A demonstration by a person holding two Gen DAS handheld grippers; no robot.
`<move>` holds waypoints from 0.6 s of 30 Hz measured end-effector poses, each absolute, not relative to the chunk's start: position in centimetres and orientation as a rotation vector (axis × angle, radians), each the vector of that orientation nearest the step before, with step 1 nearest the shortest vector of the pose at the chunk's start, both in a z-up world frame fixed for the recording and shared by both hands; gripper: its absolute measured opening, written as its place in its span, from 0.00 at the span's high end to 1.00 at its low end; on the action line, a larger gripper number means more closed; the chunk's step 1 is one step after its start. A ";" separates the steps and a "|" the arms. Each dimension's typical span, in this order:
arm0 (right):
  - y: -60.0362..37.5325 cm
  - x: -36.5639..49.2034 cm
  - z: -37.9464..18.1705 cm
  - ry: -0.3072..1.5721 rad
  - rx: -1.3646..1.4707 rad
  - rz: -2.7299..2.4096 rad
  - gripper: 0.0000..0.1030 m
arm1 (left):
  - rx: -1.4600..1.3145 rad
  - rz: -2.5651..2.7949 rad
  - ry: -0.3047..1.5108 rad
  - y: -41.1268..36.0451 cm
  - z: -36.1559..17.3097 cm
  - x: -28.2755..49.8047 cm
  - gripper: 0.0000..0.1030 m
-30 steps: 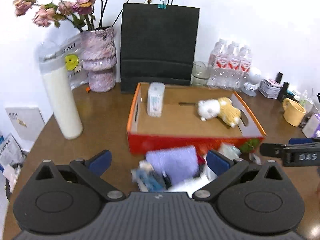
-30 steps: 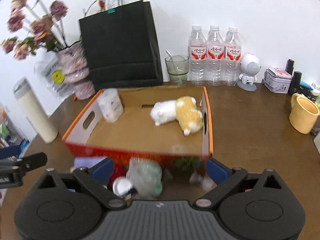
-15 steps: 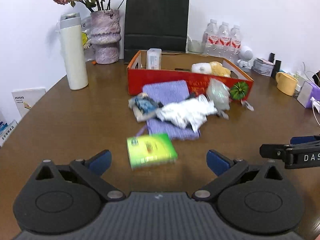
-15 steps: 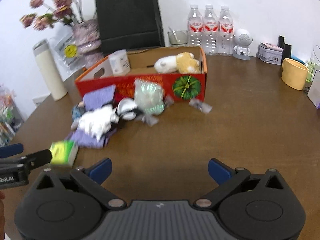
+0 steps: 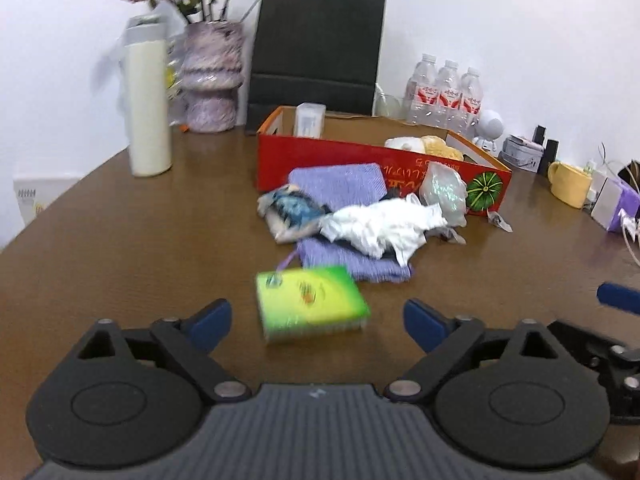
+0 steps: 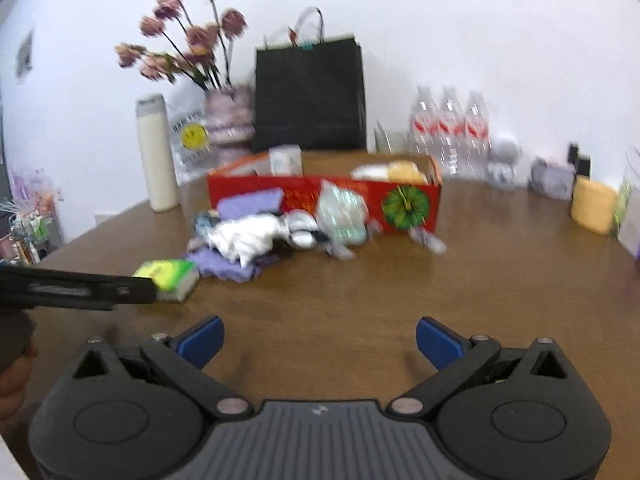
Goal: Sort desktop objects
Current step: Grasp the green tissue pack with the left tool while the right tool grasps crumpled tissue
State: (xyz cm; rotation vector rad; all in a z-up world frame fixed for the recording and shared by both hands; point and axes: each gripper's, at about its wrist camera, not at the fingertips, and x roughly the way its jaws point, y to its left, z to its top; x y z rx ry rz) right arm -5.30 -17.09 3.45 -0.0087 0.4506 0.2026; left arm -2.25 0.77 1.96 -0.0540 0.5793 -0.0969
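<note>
Green box (image 5: pixel 310 303) between open left gripper (image 5: pixel 316 320) fingers, untouched.

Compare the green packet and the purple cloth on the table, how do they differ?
The green packet is a small, boxy, bright green block; the purple cloth is larger, soft and flat. The green packet lies alone nearest the left gripper; the purple cloth sits under crumpled white plastic, reaching the red box. Both rest on the brown table.
</note>
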 end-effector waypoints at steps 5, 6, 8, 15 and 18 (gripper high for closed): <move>-15.9 -2.6 3.9 0.448 -0.039 0.263 0.14 | -0.038 -0.101 0.645 0.3 1.0 0.5 0.28; -15.5 -1.9 4.0 0.455 -0.051 0.268 0.15 | -0.051 -0.102 0.661 0.4 0.8 0.8 0.32; -14.9 -1.1 4.0 0.465 -0.062 0.285 0.19 | -0.094 -0.105 0.669 0.9 0.7 0.8 0.34; -12.9 2.8 4.1 0.474 -0.064 0.337 0.24 | -0.140 -0.109 0.670 2.2 1.0 0.0 0.36; -11.9 5.0 4.2 0.489 -0.062 0.356 0.30 | -0.142 -0.109 0.657 2.8 1.6 -0.8 0.36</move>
